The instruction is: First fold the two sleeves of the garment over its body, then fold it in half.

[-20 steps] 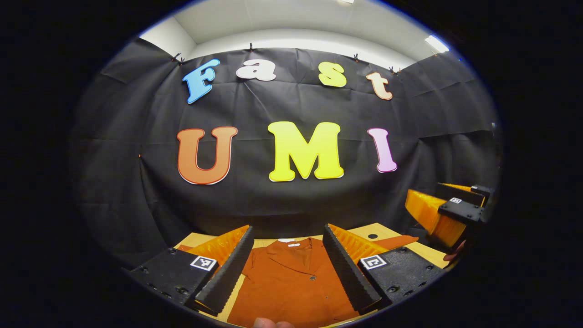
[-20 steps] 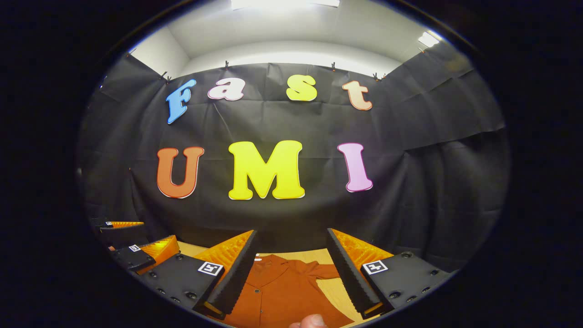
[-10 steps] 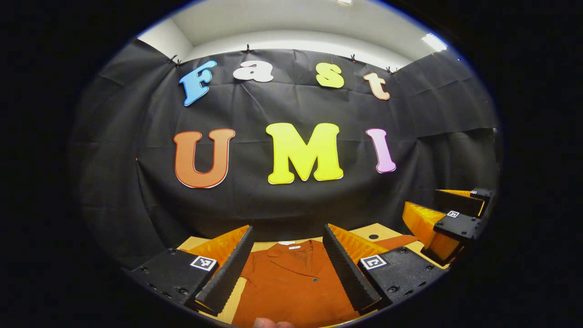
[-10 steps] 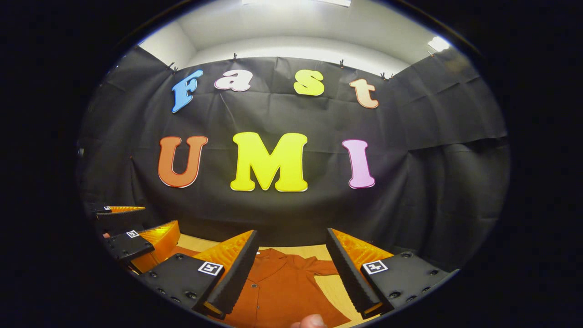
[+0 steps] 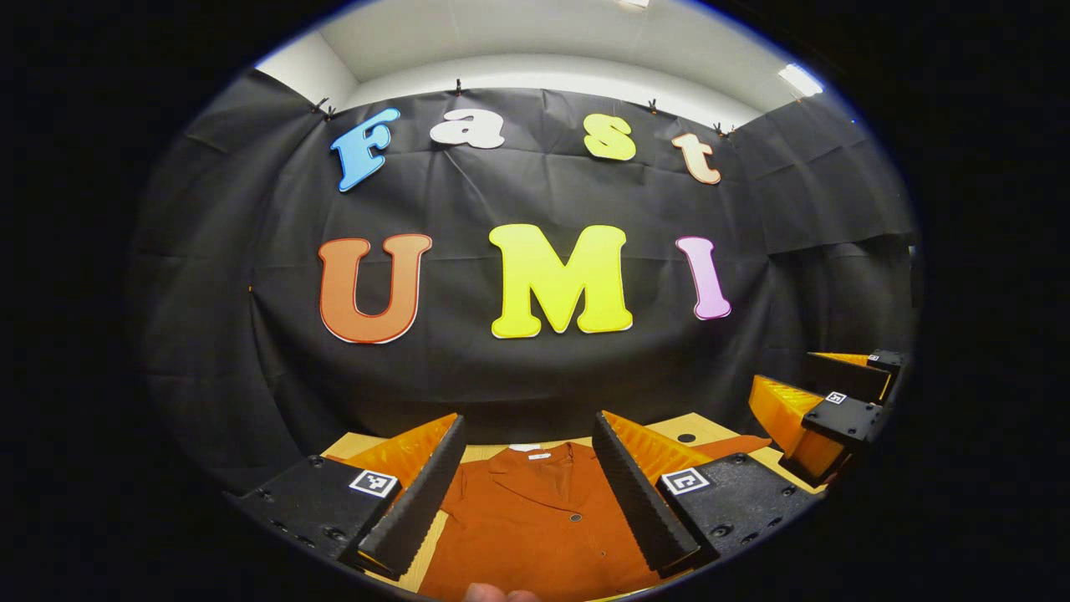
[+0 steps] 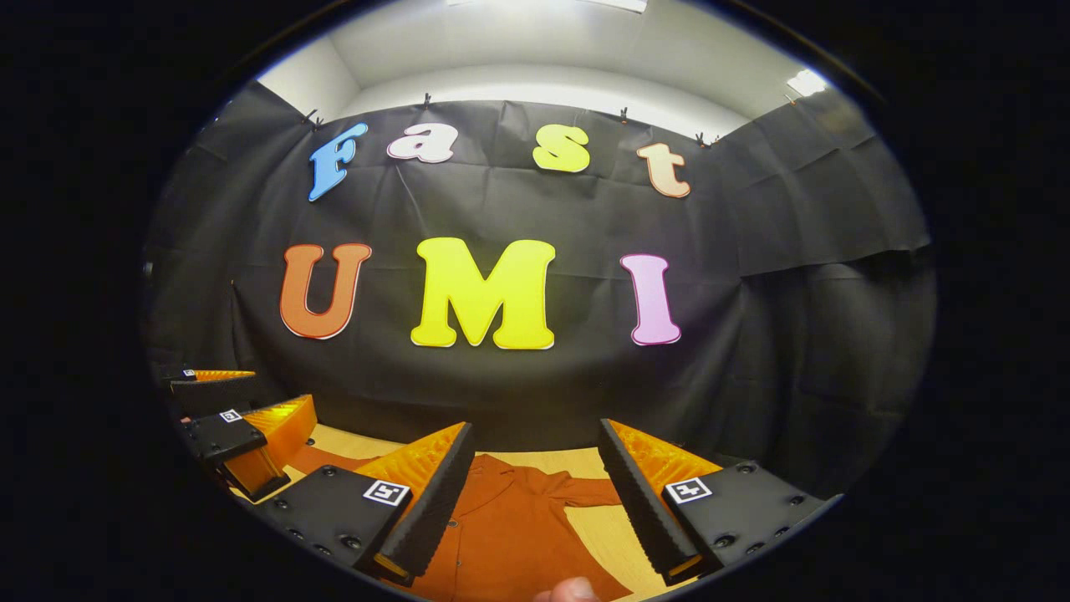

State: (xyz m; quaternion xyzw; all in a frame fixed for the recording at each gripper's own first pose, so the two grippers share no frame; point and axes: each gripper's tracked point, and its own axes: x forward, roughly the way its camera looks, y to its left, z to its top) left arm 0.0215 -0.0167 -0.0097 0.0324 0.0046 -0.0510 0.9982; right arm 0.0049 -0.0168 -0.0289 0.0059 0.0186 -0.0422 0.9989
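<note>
While both sleeves lie unfolded, the garment (image 5: 535, 527) rests flat on the wooden table (image 5: 698, 425), collar toward the booth wall, long axis running away from the person. Left gripper (image 5: 527, 485) hovers above the garment's body, jaws wide apart, holding nothing. Right gripper (image 6: 535, 493) hangs likewise spread and empty, over the garment's right side; the right sleeve (image 6: 589, 492) stretches outward just ahead between its fingers. Judged nearer, so that hand likely goes for that sleeve.
</note>
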